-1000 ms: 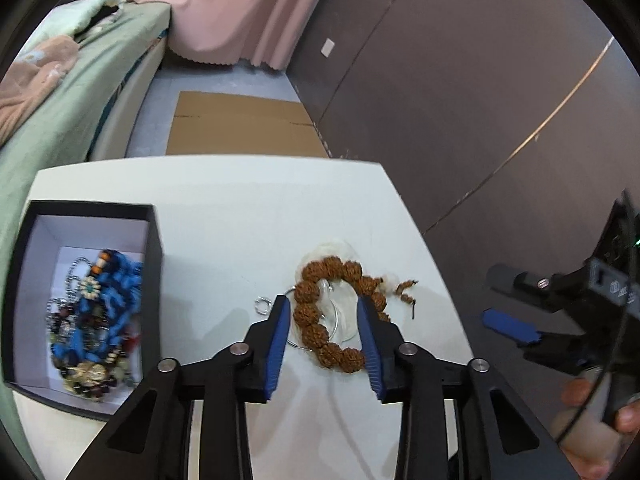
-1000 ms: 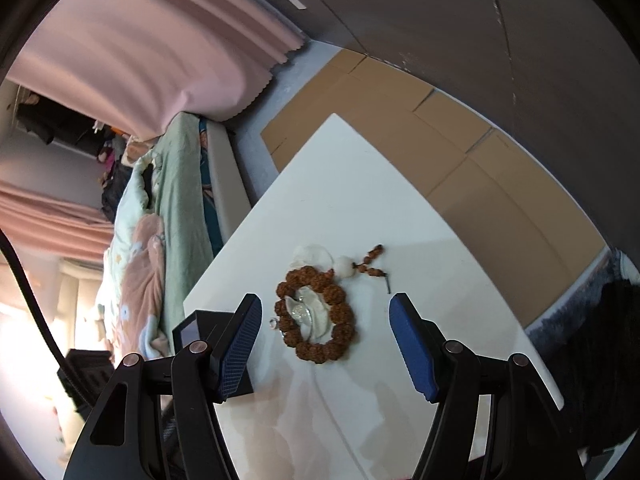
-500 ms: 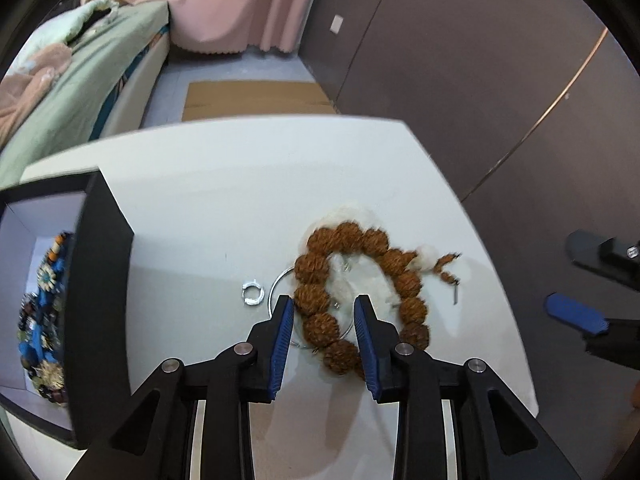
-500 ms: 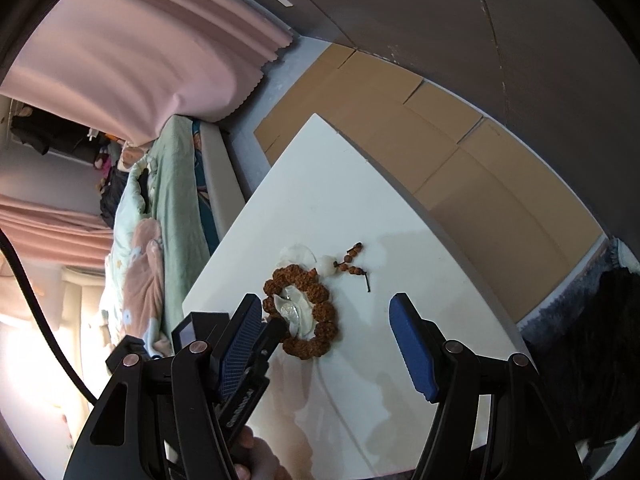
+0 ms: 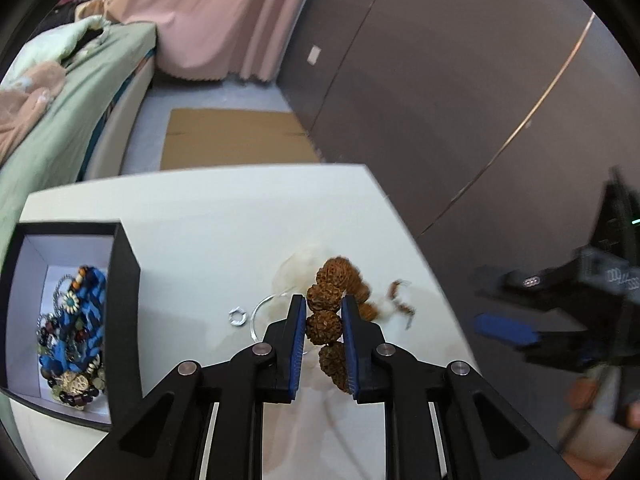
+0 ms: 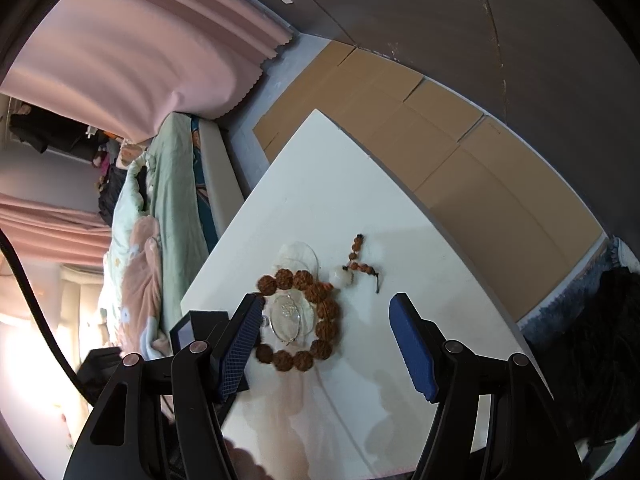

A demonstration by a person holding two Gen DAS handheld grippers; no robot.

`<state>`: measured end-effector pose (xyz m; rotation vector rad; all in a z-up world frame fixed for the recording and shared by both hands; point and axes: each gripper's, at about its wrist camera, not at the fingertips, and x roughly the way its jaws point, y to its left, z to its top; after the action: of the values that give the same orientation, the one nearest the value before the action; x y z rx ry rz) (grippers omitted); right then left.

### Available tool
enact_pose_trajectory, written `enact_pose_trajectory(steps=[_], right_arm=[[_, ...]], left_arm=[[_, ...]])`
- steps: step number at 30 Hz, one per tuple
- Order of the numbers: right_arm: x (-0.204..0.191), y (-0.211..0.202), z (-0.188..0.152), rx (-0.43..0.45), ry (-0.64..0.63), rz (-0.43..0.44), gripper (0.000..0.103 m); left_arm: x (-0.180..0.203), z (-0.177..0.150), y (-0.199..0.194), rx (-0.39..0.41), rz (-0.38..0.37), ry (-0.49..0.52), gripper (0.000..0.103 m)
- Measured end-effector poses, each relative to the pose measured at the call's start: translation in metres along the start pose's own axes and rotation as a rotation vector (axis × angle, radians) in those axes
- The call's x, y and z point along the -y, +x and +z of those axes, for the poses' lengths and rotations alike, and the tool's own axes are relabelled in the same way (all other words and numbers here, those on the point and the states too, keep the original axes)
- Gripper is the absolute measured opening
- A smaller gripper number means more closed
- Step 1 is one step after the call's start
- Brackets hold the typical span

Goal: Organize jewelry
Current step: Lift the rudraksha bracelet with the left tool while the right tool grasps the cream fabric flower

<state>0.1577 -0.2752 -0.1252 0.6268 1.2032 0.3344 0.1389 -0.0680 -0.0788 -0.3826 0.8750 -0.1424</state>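
Bead bracelet (image 5: 324,322) between closed left gripper (image 5: 324,320) pads

Place: home bedroom | Evidence: bed (image 5: 60,120) with green quilt, left of frame | pink curtain (image 5: 224,20) to the floor, top centre | flattened cardboard (image 5: 236,144) on grey floor | white table (image 5: 200,232) bearing black jewelry box (image 5: 128,320)
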Motion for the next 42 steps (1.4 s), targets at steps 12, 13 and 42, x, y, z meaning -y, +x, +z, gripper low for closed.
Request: enact_pose_trajectory(steps=[12, 13, 42], right_arm=[[-0.013, 0.016, -0.004, -0.017, -0.024, -0.030, 0.067], [-0.015, 0.019, -0.005, -0.022, -0.030, -0.036, 0.067], [-0.062, 0.098, -0.014, -0.046, -0.232, -0.239, 0.056]], left_arm=[[-0.009, 0.021, -0.050, 0.094, -0.072, -0.041, 0.018], [-0.012, 0.023, -0.054, 0.105, -0.071, -0.048, 0.018], [-0.079, 0.045, -0.153, 0.294, -0.084, -0.184, 0.018]])
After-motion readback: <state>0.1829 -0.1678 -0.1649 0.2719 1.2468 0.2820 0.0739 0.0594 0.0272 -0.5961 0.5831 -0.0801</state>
